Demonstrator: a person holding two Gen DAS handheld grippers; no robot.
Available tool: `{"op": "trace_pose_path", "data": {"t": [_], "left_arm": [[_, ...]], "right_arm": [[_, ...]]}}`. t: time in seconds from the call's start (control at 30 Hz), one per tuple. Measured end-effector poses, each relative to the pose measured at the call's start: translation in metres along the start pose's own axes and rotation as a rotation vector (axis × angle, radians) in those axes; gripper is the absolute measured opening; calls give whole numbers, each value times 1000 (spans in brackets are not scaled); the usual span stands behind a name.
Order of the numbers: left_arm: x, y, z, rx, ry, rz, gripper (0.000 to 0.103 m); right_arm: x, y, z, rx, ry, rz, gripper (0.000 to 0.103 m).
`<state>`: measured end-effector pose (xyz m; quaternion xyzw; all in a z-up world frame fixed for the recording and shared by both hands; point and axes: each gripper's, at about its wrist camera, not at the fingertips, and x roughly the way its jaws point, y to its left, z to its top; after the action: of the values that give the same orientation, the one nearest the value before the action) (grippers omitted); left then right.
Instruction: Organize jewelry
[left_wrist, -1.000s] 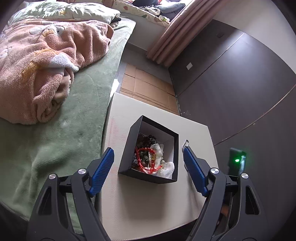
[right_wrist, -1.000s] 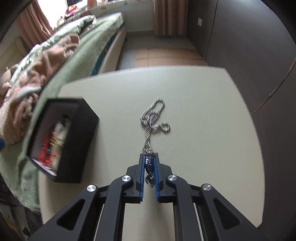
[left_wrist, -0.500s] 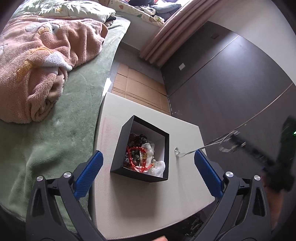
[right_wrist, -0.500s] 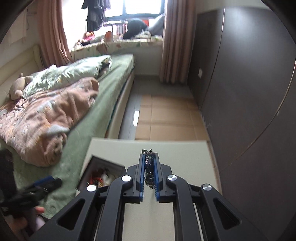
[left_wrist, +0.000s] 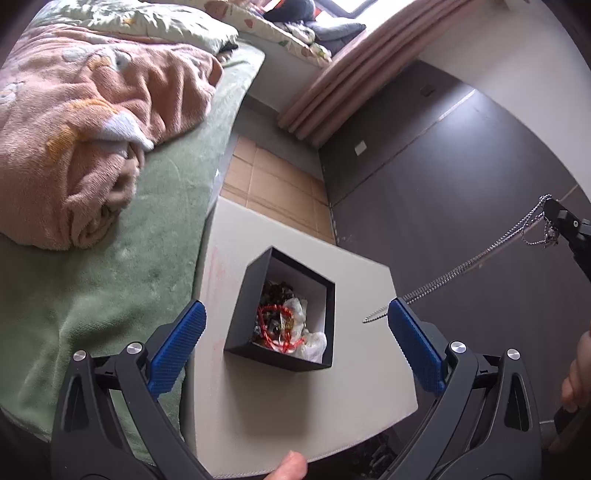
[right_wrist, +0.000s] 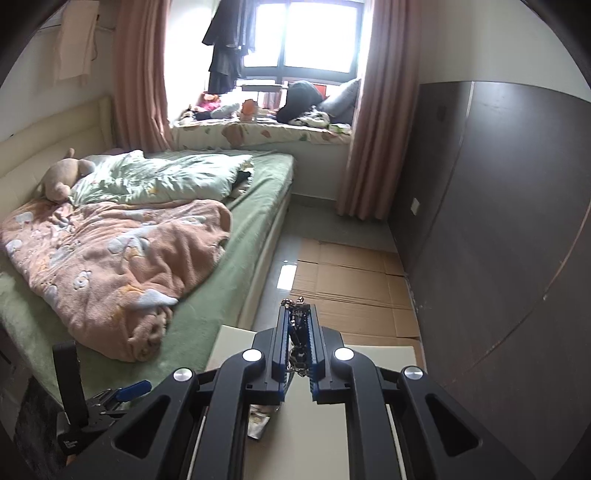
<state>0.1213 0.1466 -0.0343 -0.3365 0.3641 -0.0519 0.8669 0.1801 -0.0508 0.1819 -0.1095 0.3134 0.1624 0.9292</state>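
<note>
Necklace: thin silver ball chain, dangling.

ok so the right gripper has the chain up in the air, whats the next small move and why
Probably carry the right gripper left over the open black box before lowering. It is shut on the silver chain, whose free end hangs beside the box above the table, not above the opening.
</note>
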Motion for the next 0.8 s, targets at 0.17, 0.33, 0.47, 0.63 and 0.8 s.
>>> {"op": "trace_pose_path", "data": {"t": [0.17, 0.33, 0.47, 0.63, 0.8], "left_arm": [[-7, 4, 3, -11, -32, 1, 98], [-13, 6, 7, -1, -55, 37, 98], [-17, 11, 8, 0, -77, 62, 98], [-24, 13, 10, 3, -108, 89, 98], [-26, 7, 9, 36, -111, 103, 98]], "right_arm": [[24, 18, -9, -2, 37, 43, 9], [72, 34, -41, 9, 146, 108, 9], [104, 35, -71, 51, 207, 138, 32], [104, 19, -92, 111, 169, 139, 73], [95, -6, -110, 170, 149, 143, 80]]}}
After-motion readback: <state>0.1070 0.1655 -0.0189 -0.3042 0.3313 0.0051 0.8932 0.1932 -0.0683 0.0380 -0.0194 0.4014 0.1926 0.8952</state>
